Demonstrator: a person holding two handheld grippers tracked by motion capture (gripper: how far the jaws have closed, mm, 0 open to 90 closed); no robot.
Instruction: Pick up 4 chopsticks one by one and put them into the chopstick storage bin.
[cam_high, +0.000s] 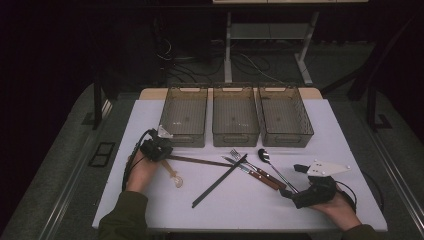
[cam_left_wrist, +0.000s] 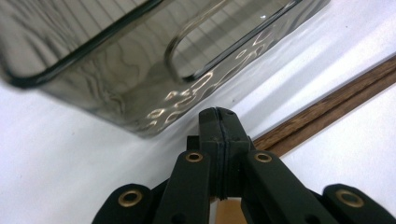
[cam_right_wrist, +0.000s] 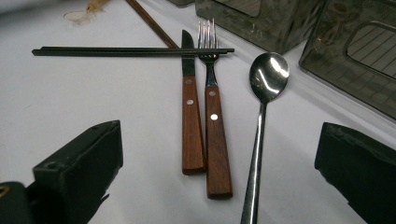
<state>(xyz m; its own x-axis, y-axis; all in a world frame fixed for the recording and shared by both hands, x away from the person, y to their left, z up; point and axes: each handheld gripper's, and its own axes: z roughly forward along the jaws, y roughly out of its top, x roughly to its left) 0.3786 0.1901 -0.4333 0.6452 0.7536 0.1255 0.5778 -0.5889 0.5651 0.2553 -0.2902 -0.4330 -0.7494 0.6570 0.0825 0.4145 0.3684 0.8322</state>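
Note:
My left gripper (cam_high: 161, 150) is held at the table's left, just in front of the left bin (cam_high: 182, 138). In the left gripper view its jaws (cam_left_wrist: 218, 116) are shut flush, with nothing visible between them. The near end of the brown chopsticks (cam_left_wrist: 327, 109) runs in behind them. These brown chopsticks (cam_high: 200, 161) lie flat, pointing right. My right gripper (cam_high: 292, 181) rests open at the front right, its jaws either side of the handle ends of the knife (cam_right_wrist: 191, 126), fork (cam_right_wrist: 217, 140) and spoon (cam_right_wrist: 268, 74). Black chopsticks (cam_right_wrist: 116, 51) cross the knife blade and fork tines.
Three smoked clear bins stand in a row at the back: left, middle (cam_high: 235, 138) and right (cam_high: 287, 138). A small amber plastic spoon (cam_high: 173, 176) lies near my left hand. The black chopsticks (cam_high: 220, 181) run diagonally across the white table (cam_high: 240, 212).

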